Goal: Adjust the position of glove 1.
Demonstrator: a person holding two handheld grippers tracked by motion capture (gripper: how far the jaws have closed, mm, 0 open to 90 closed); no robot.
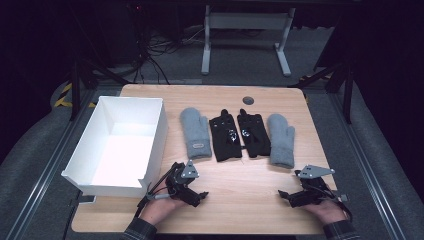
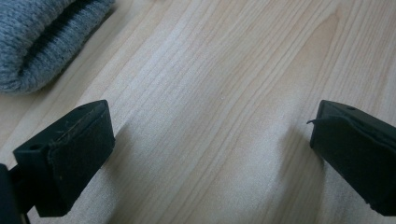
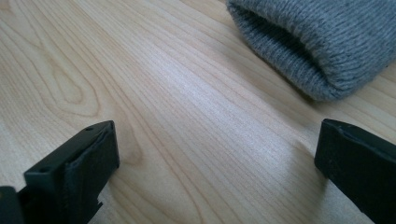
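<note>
Four gloves lie in a row across the middle of the pale wooden table [image 1: 235, 180], each with its long axis running near to far, cuff toward the near edge and fingertips pointing far. At the left end is a grey knitted mitten [image 1: 195, 133] with a small label near its cuff; beside it come two black gloves, the left black glove [image 1: 224, 136] and the right black glove [image 1: 253, 133], touching or nearly so along their inner edges, each with small pale marks that are too small to read. At the right end lies the second grey mitten [image 1: 281, 140], its thumb on the right side. The mittens are soft, ribbed wool-like knit with rounded tips; the black gloves look flatter and more structured.

A white open-topped rectangular box [image 1: 150, 145] stands at the left of the table, just beside the left mitten.

The left gripper [image 1: 197, 197] rests low over the near-left table, jaws spread wide with bare wood grain between them and nothing held; its own view shows a grey cuff [image 2: 42, 42] at the upper left. The right gripper [image 1: 290, 196] sits near-right, likewise wide open and empty, a grey mitten cuff [image 3: 322, 51] ahead.
</note>
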